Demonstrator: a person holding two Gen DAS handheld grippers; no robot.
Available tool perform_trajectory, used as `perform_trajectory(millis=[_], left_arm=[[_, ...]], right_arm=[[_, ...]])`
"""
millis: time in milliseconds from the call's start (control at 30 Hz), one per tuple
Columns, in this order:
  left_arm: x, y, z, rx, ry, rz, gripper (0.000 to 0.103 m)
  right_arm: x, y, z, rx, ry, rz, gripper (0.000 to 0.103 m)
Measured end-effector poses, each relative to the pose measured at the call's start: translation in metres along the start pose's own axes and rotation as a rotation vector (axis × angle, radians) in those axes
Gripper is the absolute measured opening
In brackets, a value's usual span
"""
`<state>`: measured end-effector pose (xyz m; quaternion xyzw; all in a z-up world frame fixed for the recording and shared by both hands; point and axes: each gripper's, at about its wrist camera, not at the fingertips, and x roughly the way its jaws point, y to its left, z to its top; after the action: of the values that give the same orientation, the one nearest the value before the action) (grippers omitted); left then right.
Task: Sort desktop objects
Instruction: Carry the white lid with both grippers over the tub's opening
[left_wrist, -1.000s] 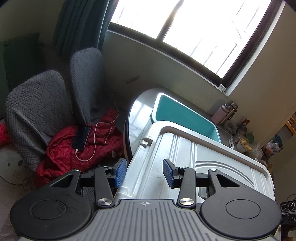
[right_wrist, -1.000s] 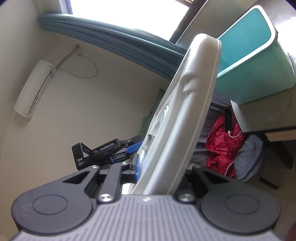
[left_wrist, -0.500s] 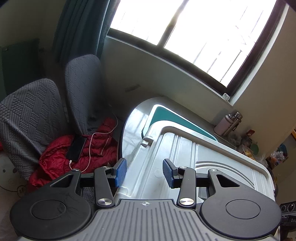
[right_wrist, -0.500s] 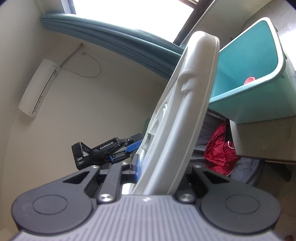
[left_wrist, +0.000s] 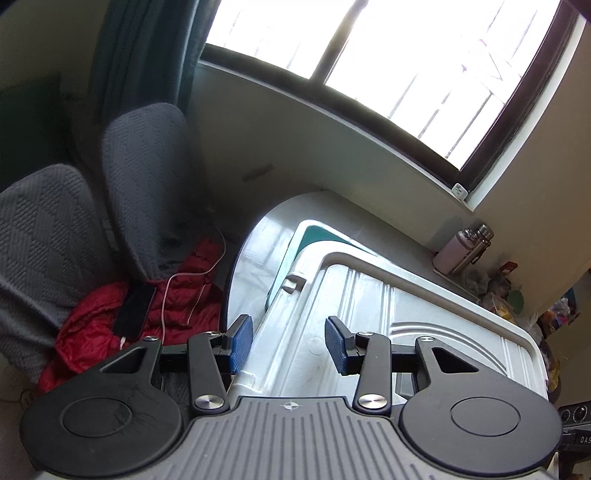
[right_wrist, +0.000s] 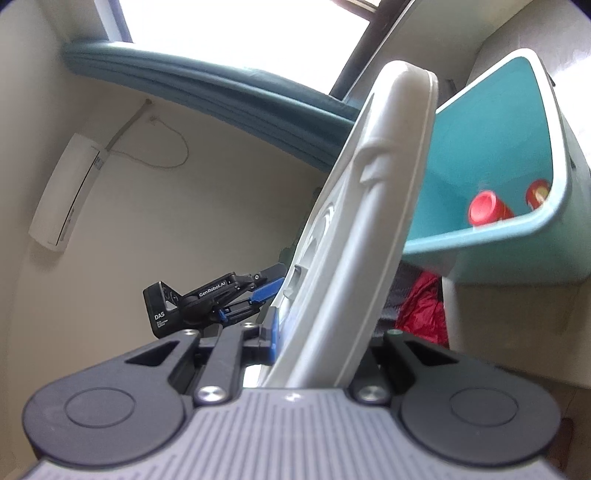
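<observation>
A white ribbed lid (left_wrist: 388, 325) hangs tilted over a teal storage box (left_wrist: 314, 236) on a grey table (left_wrist: 258, 251). My left gripper (left_wrist: 288, 345) stands open and straddles the lid's left edge near its latch tab (left_wrist: 293, 284). In the right wrist view the lid (right_wrist: 369, 221) runs edge-on between the fingers of my right gripper (right_wrist: 325, 332), which is shut on it; the right finger is hidden behind it. Inside the teal box (right_wrist: 491, 147) lie a red-capped bottle (right_wrist: 484, 210) and another red item (right_wrist: 537, 192). The left gripper (right_wrist: 258, 291) shows beyond the lid.
Two grey chairs (left_wrist: 147, 177) stand left of the table with a red jacket (left_wrist: 103, 332) and a phone on a white cable (left_wrist: 135, 310) on them. Bottles (left_wrist: 461, 251) and clutter sit at the table's far right. A window and curtain lie behind.
The lid has moved further over the teal box, covering most of its opening in the left view. The right view now looks into the box, showing the red items.
</observation>
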<state>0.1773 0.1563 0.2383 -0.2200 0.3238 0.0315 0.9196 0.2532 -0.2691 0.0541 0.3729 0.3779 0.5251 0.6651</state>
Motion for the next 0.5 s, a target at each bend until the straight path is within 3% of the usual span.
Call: perform_trajectory(millis=[500], left_arm=[[0.076,-0.008,0.066,0.037,0.038,-0.027,0.044]], right_arm=[[0.010,-0.018,0.045,0.013,-0.040,-0.028,0.014]])
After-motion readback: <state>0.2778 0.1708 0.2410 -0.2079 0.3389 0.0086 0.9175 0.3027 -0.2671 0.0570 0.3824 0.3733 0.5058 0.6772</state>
